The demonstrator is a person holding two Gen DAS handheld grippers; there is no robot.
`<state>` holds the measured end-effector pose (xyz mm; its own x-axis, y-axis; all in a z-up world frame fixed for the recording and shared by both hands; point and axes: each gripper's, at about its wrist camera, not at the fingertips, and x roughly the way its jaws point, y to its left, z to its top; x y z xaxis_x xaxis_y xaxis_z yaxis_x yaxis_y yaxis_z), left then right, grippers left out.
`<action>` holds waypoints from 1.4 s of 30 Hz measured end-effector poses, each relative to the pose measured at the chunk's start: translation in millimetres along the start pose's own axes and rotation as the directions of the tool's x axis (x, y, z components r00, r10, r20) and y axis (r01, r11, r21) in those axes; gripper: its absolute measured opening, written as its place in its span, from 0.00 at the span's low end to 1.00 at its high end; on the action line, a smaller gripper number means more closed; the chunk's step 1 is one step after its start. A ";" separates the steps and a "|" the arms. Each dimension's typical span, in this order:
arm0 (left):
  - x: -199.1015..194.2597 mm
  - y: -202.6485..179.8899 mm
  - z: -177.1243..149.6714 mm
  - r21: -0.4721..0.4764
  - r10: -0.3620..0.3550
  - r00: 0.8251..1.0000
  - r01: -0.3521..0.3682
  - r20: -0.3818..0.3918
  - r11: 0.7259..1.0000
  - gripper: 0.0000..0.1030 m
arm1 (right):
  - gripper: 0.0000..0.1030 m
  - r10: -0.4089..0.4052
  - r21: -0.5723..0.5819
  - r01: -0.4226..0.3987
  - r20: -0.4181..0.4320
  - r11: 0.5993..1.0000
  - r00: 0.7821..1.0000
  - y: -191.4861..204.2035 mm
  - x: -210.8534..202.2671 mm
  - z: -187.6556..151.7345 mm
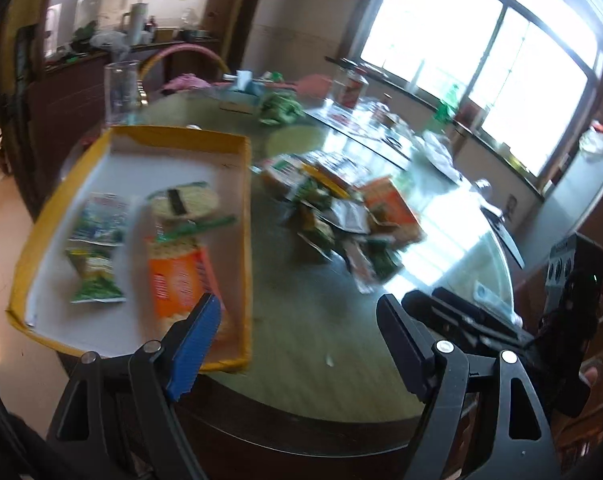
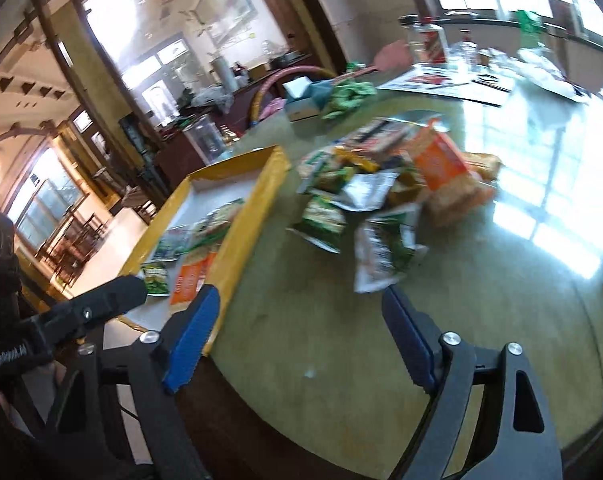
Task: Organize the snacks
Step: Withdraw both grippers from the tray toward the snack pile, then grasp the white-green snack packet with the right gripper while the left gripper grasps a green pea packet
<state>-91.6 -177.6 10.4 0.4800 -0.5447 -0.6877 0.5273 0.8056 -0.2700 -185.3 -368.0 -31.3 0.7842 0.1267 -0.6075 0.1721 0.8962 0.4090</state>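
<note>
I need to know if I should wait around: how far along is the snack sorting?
Early on. Done: about four packets lie in the yellow tray, including an orange packet. In hand: nothing; the left gripper and right gripper are both open and empty. Left: the snack pile on the table.

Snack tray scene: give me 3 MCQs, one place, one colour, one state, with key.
1. Where is the loose snack pile?
A. inside the tray
B. on the table beside the tray
C. on the floor

2. What colour are the walls of the tray?
A. yellow
B. red
C. black

3. How is the right gripper?
A. shut on a packet
B. open, nothing between its fingers
C. shut on the tray wall

Key:
1 B, the pile lies on the table, outside the tray wall.
2 A, the rim is yellow in both views.
3 B, its fingers stand wide apart over bare table.
</note>
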 end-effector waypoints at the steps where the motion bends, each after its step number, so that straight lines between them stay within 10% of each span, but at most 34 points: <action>1: 1.6 -6.0 -1.7 0.015 -0.006 1.000 0.006 -0.005 1.000 0.78 | 0.78 -0.007 0.012 0.007 0.002 1.000 1.000 -6.3 -2.5 -0.5; 21: 11.0 -4.3 -5.6 0.002 -0.029 0.999 0.029 -0.034 1.000 0.78 | 0.53 -0.095 0.114 0.110 -0.131 0.987 0.987 -56.5 60.4 45.7; 28: 12.5 2.0 -3.7 -0.005 -0.021 0.999 0.021 -0.024 1.000 0.78 | 0.15 -0.161 0.136 0.188 -0.191 0.973 0.968 -66.7 80.9 39.4; 42: 65.1 -21.5 35.8 0.055 -0.038 0.997 0.042 -0.063 0.998 0.77 | 0.14 -0.220 0.126 0.236 -0.129 0.964 0.967 -80.7 0.1 -26.9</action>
<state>-46.7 -238.7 -4.4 0.4142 -0.5593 -0.7181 0.5847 0.7681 -0.2610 -215.1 -428.9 -82.7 0.6436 -0.0196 -0.7651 0.4258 0.8399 0.3366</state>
